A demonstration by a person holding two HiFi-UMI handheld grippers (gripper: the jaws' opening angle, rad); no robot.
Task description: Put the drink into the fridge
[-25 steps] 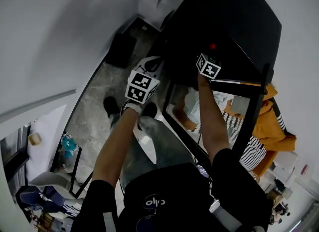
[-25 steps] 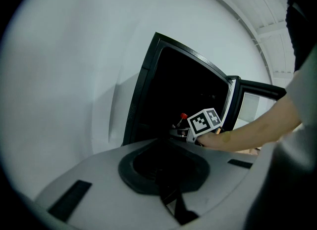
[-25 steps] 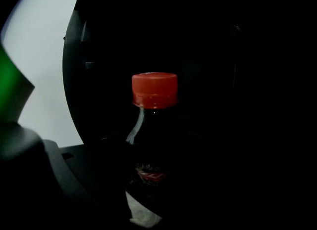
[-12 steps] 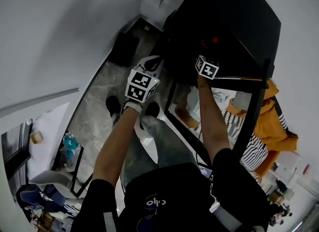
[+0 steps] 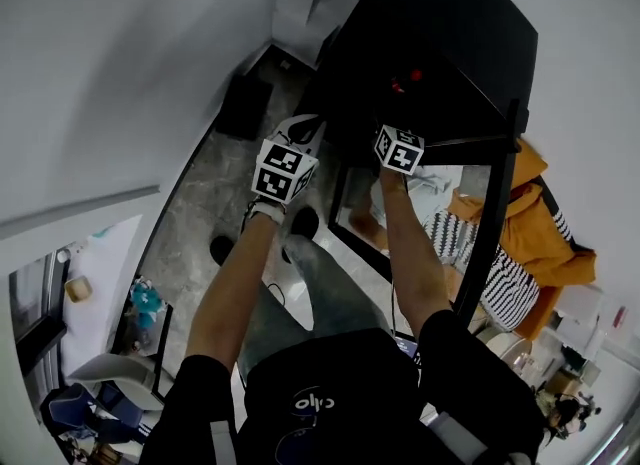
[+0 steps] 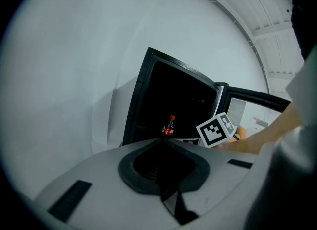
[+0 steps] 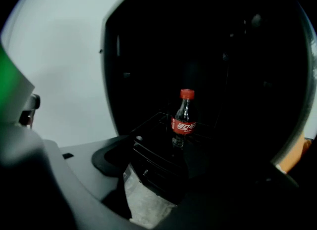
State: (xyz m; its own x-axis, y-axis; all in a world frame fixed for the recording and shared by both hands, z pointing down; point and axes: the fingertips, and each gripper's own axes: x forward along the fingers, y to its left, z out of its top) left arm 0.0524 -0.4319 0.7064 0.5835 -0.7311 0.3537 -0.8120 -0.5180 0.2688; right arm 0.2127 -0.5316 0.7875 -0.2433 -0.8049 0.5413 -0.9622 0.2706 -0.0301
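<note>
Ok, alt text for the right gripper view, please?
A red-capped cola bottle stands upright on a dark shelf inside the black fridge. The right gripper, open and empty, is short of it.

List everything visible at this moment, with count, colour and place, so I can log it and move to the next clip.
cola bottle: one, dark with red cap and label, upright on a shelf inside the fridge
fridge: one, black, dark inside, ahead of the person
fridge door: one, black frame with glass, open at the right
box: one, black, on the floor by the wall
floor: grey, mottled
wall: white, left of the fridge
forearms: two, bare, below black sleeves
left gripper: grey, jaws together, empty, facing the fridge
right gripper: jaws apart, empty, short of the bottle
</note>
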